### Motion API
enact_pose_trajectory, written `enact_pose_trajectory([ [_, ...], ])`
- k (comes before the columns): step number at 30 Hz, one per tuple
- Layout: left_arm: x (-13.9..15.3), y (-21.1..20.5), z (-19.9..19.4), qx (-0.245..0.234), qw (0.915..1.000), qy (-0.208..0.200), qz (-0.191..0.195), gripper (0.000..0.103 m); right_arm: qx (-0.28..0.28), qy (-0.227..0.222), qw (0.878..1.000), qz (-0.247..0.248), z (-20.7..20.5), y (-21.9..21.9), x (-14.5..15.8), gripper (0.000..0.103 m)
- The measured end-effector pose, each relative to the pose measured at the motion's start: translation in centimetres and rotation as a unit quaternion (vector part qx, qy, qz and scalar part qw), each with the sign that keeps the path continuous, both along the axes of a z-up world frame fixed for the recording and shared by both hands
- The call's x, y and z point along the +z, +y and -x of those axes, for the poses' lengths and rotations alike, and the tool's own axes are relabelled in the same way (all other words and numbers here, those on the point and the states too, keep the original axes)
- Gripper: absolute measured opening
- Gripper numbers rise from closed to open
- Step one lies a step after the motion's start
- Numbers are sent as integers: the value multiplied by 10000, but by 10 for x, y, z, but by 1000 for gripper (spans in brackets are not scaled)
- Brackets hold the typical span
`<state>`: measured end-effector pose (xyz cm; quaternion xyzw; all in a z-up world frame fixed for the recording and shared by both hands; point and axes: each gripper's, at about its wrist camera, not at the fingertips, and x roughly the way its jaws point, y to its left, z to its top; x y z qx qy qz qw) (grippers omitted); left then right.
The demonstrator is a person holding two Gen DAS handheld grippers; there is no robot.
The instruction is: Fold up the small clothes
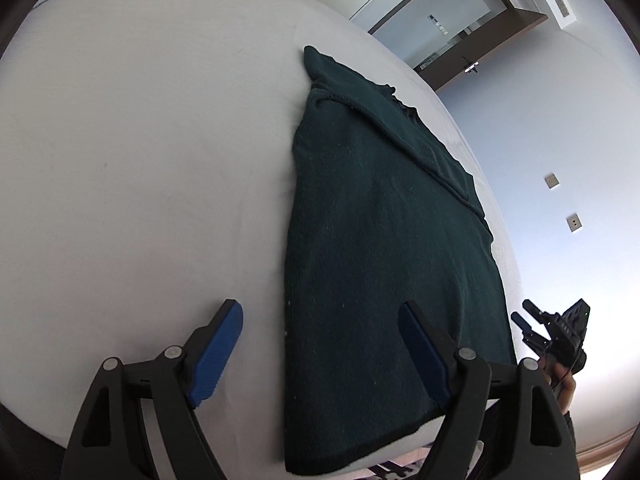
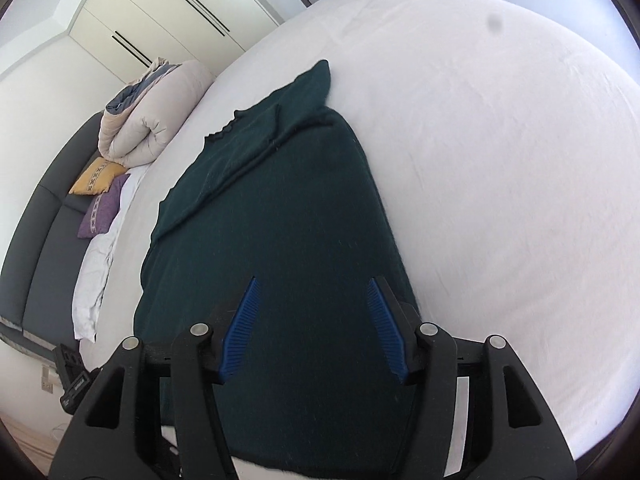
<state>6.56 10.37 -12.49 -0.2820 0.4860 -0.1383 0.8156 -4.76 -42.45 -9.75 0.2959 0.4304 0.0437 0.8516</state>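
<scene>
- Nearest the left wrist camera, my left gripper (image 1: 320, 348) stands wide, its blue pads (image 1: 218, 354) pressing on nothing; the left pad hangs over bare sheet, the right one over the near part of the garment.
- Between those pads runs the left edge of the dark green knitted garment (image 1: 384, 248), which lies flat on the white bed (image 1: 140, 160), partly folded, with one flap laid slantwise over its far half and a pointed end reaching away from me.
- Right of the garment in that view, my right hand (image 1: 562, 380) holds the other gripper just past the edge of the bed, in front of a pale wall.
- From the right wrist camera, a rolled duvet (image 2: 152, 120) sits at the far left of the bed, with a yellow cushion (image 2: 96, 178) and a purple cushion (image 2: 102, 208) beside it against a dark headboard (image 2: 44, 240).
- My right gripper (image 2: 314, 328) is spread to a middling width over the near end of the garment, clasping nothing; whether its pads touch the cloth I cannot tell.
- Bare sheet fills everything to the right of the garment.
</scene>
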Motion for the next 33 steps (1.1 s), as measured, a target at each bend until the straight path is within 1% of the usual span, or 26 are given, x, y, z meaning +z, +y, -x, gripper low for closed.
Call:
enact_pose_trajectory([
  [2, 0, -1, 11, -57, 9998, 101, 132, 79, -6, 64, 10000, 0, 24, -5, -7, 55],
  [5, -5, -5, 20, -275, 9987, 324, 283, 77, -78, 61, 9998, -154, 54, -15, -12, 55],
  [7, -5, -5, 23, -341, 9983, 346, 335, 77, -158, 88, 9996, -198, 67, -22, -15, 55],
  [10, -9, -1, 20, -324, 9961, 502, 648, 77, -210, 114, 9992, -319, 80, -32, -20, 55],
  [12, -11, 2, 19, -328, 9948, 624, 734, 68, -225, 121, 9991, -340, 86, -36, -19, 55],
  [13, -11, 3, 20, -365, 9943, 670, 743, 65, -221, 124, 9991, -326, 86, -38, -20, 55],
  [15, -12, 2, 21, -451, 9930, 772, 772, 56, -219, 128, 9992, -305, 89, -42, -18, 55],
  [17, -14, 1, 24, -487, 9915, 819, 881, 54, -212, 129, 9993, -281, 92, -46, -17, 55],
  [19, -17, 2, 27, -478, 9900, 857, 1017, 50, -219, 150, 9993, -279, 92, -49, -15, 55],
  [21, -21, 2, 26, -454, 9890, 897, 1082, 38, -217, 195, 9992, -265, 95, -52, -15, 55],
  [22, -23, 1, 25, -434, 9887, 918, 1105, 34, -200, 223, 9992, -257, 93, -52, -14, 55],
  [24, -27, 4, 27, -378, 9882, 966, 1129, 19, -159, 300, 9992, -219, 93, -54, -14, 55],
  [26, -29, 6, 27, -308, 9883, 995, 1111, 12, -164, 383, 9990, -143, 92, -53, -13, 55],
  [30, -29, 8, 28, -234, 9883, 968, 1158, 9, -348, 499, 9980, -148, 94, -61, -11, 55],
  [33, -28, 12, 29, -164, 9885, 914, 1193, 7, -362, 656, 9966, -354, 91, -66, -16, 55],
])
